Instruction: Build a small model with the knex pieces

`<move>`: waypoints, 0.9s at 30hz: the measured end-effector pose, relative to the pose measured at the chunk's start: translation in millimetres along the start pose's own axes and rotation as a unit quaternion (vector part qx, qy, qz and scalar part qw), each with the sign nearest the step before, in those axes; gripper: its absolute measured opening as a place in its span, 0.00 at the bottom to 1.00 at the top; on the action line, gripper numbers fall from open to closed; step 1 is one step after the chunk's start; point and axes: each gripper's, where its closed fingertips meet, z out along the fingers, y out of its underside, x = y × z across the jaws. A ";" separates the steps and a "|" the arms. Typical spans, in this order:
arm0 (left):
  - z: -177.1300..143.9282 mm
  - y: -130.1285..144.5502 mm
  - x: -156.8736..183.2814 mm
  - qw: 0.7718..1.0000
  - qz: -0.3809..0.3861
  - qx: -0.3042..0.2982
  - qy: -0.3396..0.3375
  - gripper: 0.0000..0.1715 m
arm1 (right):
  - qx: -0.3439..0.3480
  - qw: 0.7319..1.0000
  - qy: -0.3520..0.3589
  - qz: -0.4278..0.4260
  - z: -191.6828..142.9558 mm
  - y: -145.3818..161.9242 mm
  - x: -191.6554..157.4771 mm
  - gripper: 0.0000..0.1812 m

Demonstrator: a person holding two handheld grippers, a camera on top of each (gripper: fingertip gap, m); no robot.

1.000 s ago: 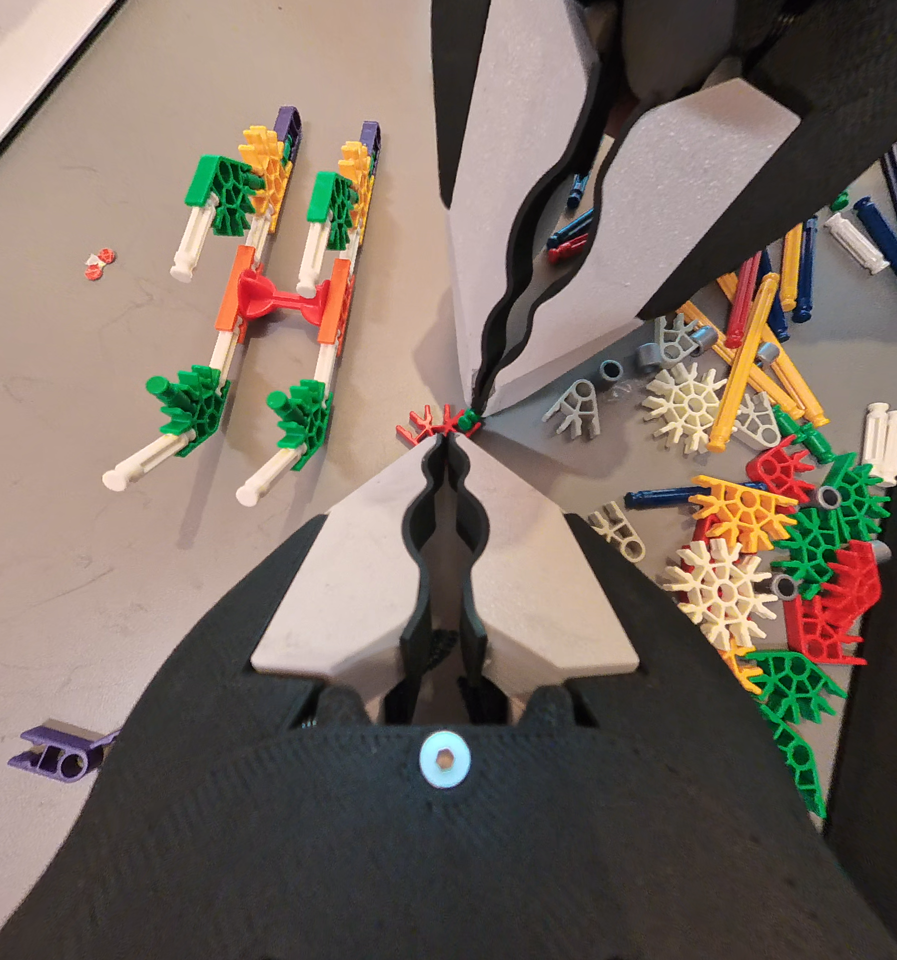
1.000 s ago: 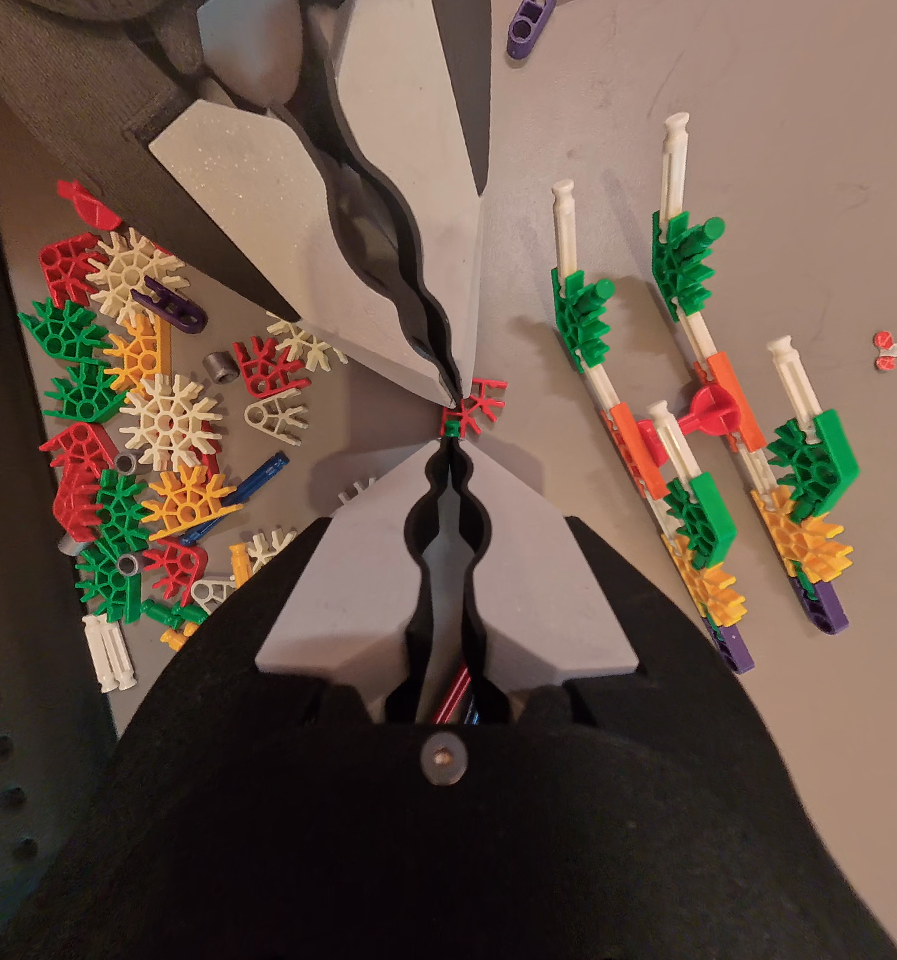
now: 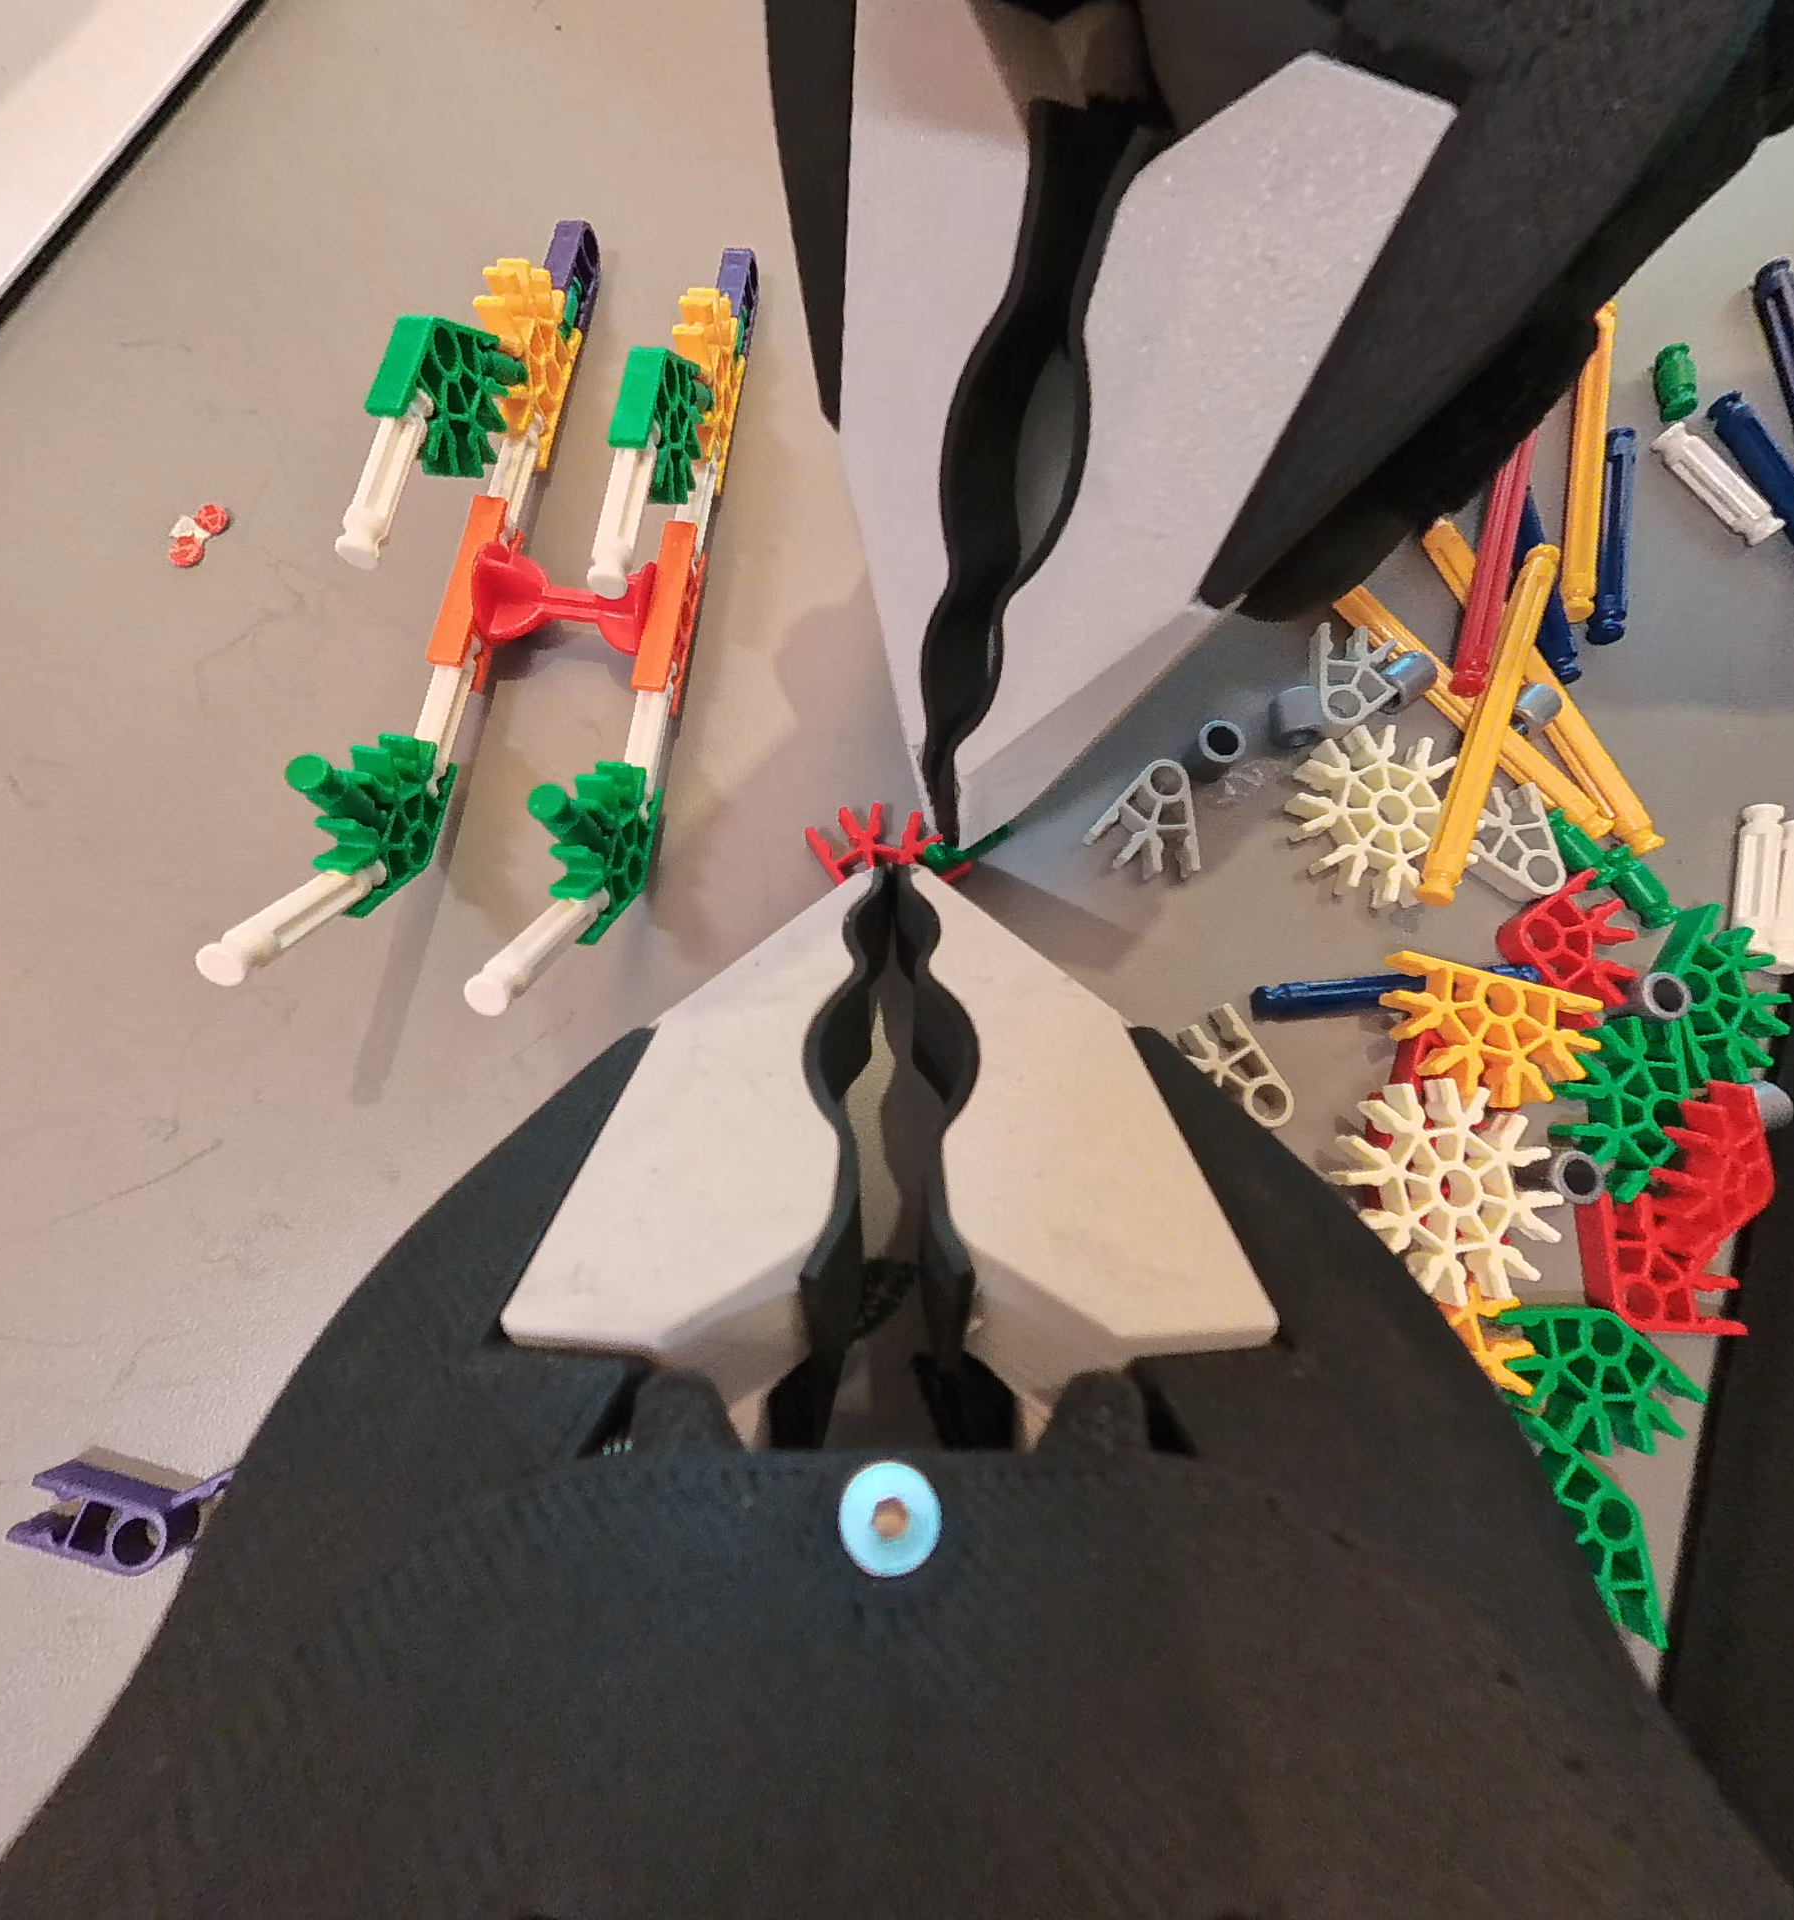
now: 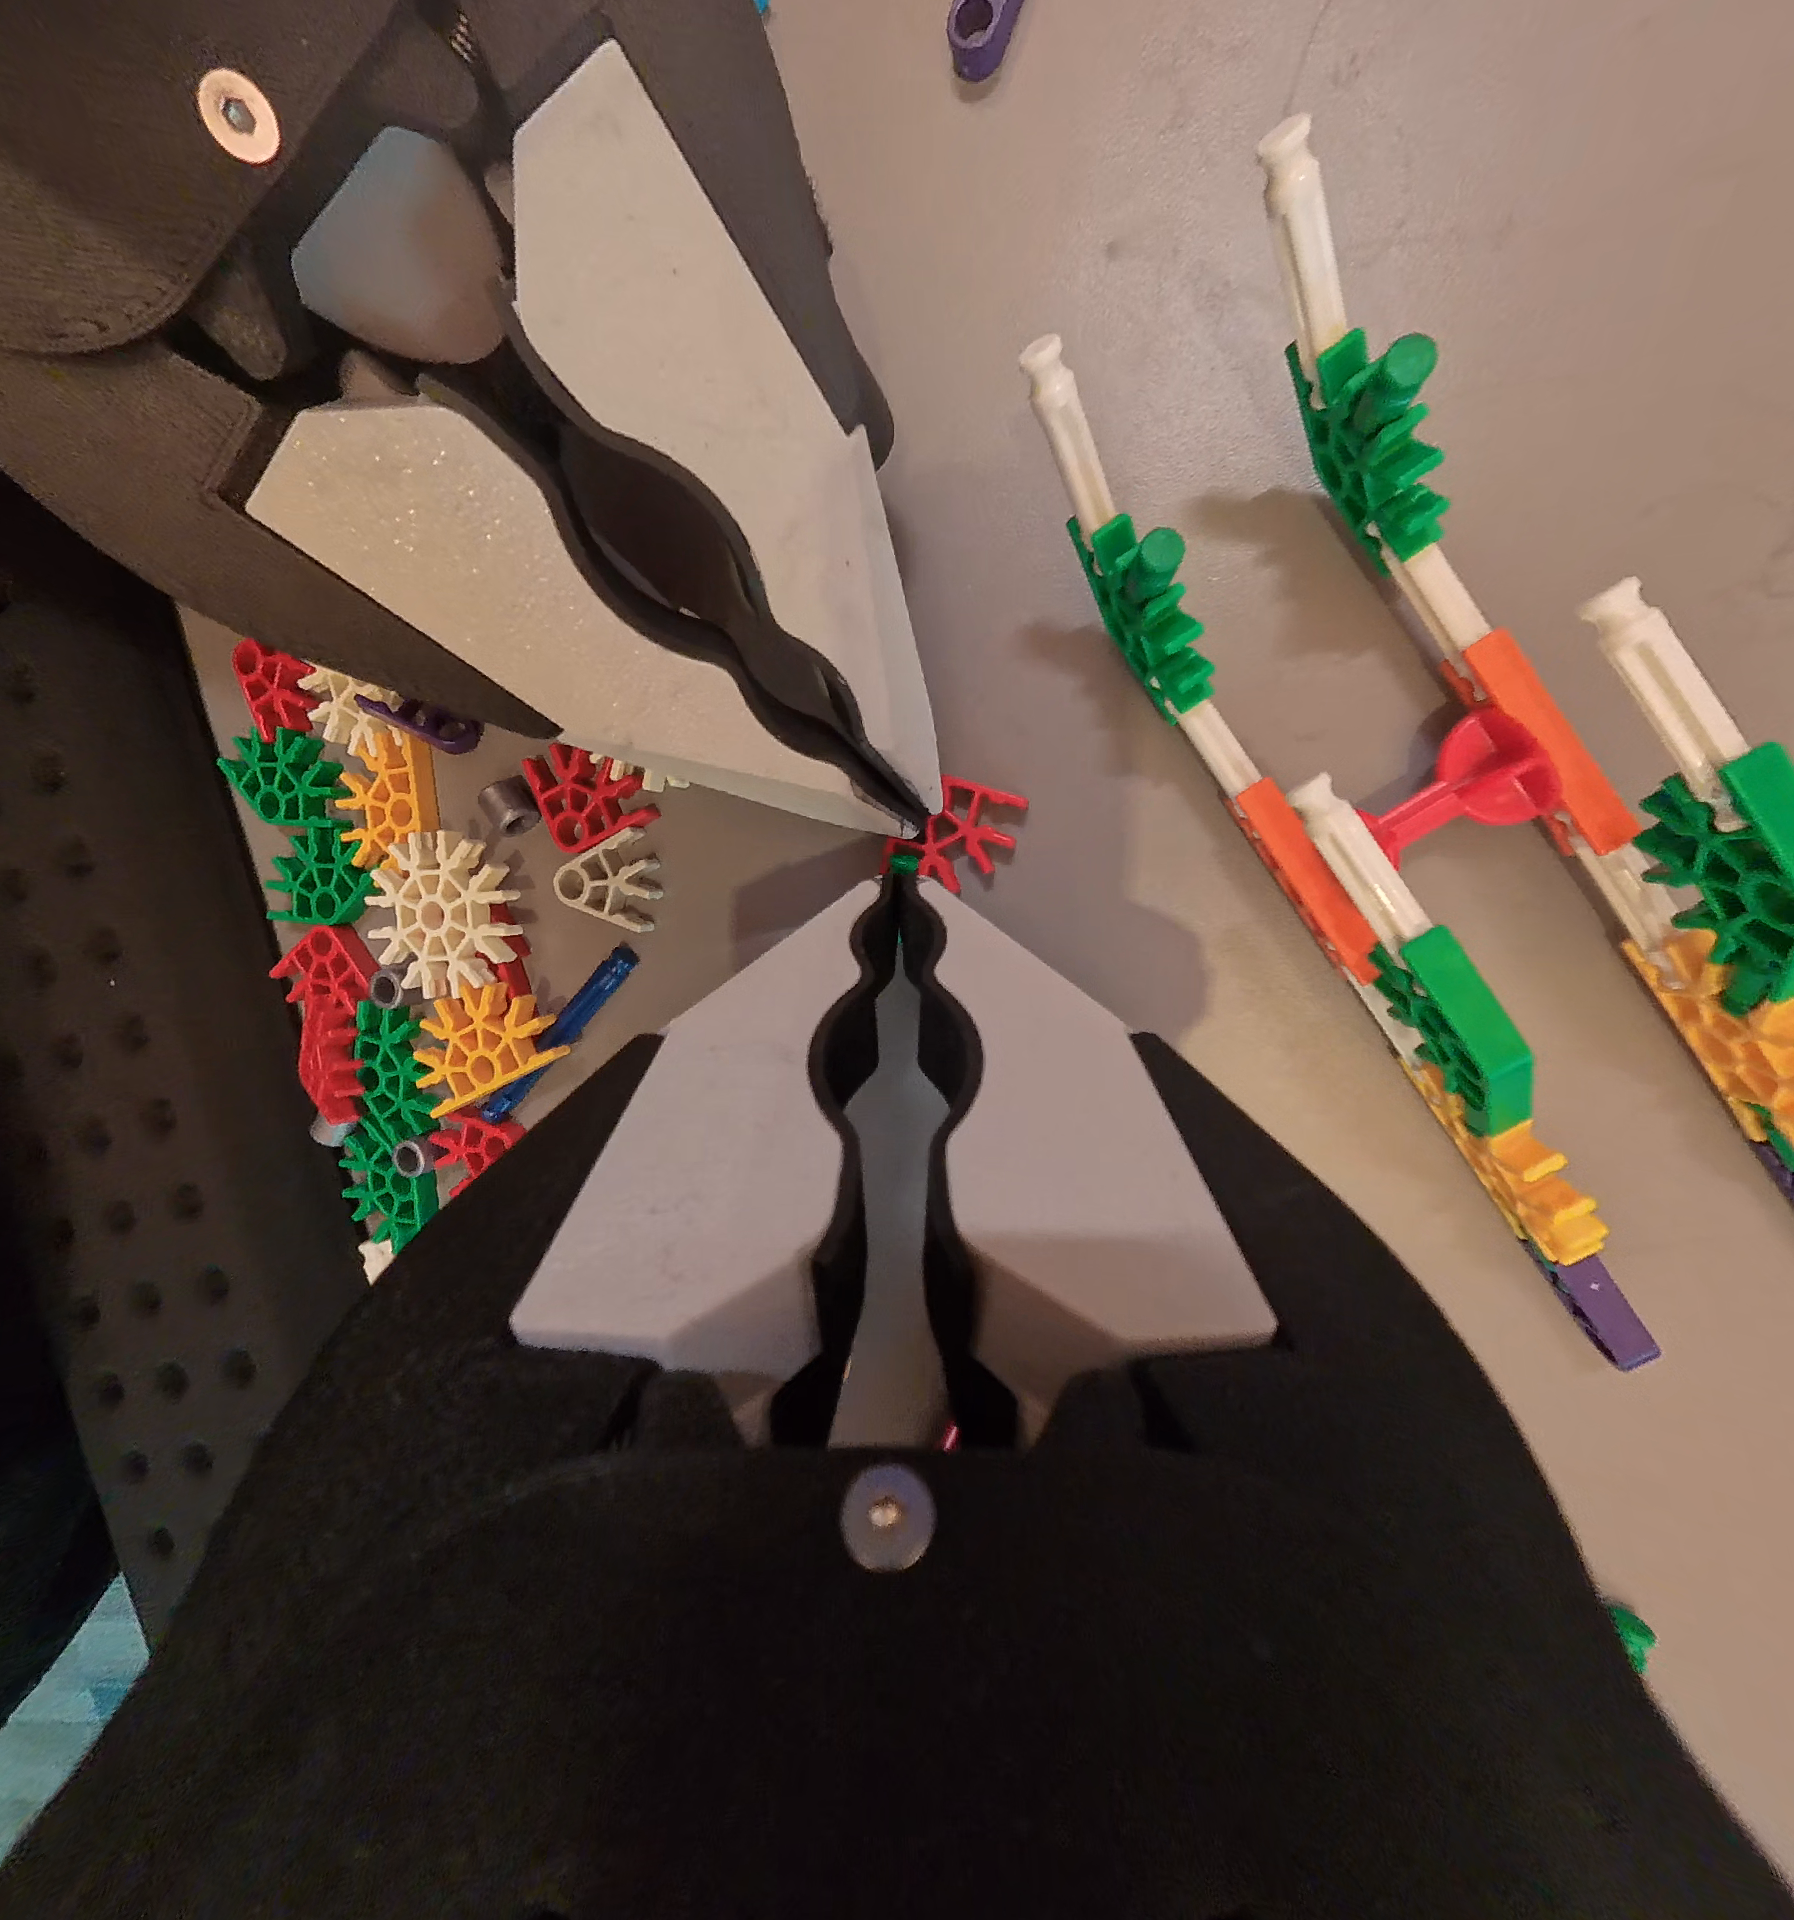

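My left gripper [image 3: 893, 878] is shut on a small red snowflake connector [image 3: 865, 844]. My right gripper [image 4: 898, 883] is shut on a short green rod [image 4: 903, 862]. The two grippers meet tip to tip above the grey table, and the rod's end sits at the connector's [image 4: 968, 831] edge. In the left wrist view the right gripper [image 3: 950, 836] comes down from the top. In the right wrist view the left gripper [image 4: 914, 821] comes in from the upper left. Whether the rod is seated in the connector is hidden by the tips.
A built frame of white rods, green, yellow and orange connectors with a red spool [image 3: 560, 603] lies flat beside the grippers; it also shows in the right wrist view [image 4: 1475, 779]. A pile of loose connectors [image 3: 1475, 1039] and rods [image 3: 1516, 665] lies on the other side. A purple clip [image 3: 103, 1517] lies near the left gripper. The grippers are tip to tip, or close to it. The purple clip [image 3: 103, 1517] is about equally far from each gripper, around 15 centimetres.
Both grippers stay shut and tip to tip. The right wrist view has shifted, so the left gripper leans in more from the upper left and the frame looks closer.
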 end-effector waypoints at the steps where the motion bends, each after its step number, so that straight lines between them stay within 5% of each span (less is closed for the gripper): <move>1: -0.1 0.1 0.0 1.000 -0.001 0.000 0.000 0.00 | 0.001 1.000 0.001 0.001 0.0 -0.2 0.1 0.00; 16: 0.0 0.1 1.0 1.000 -0.018 0.012 0.005 0.00 | -0.013 0.998 0.002 0.064 3.2 -3.3 0.5 0.00; 27: 0.0 0.2 3.1 1.000 -0.020 0.016 0.014 0.00 | 0.045 0.998 0.038 0.030 3.3 -1.1 0.2 0.00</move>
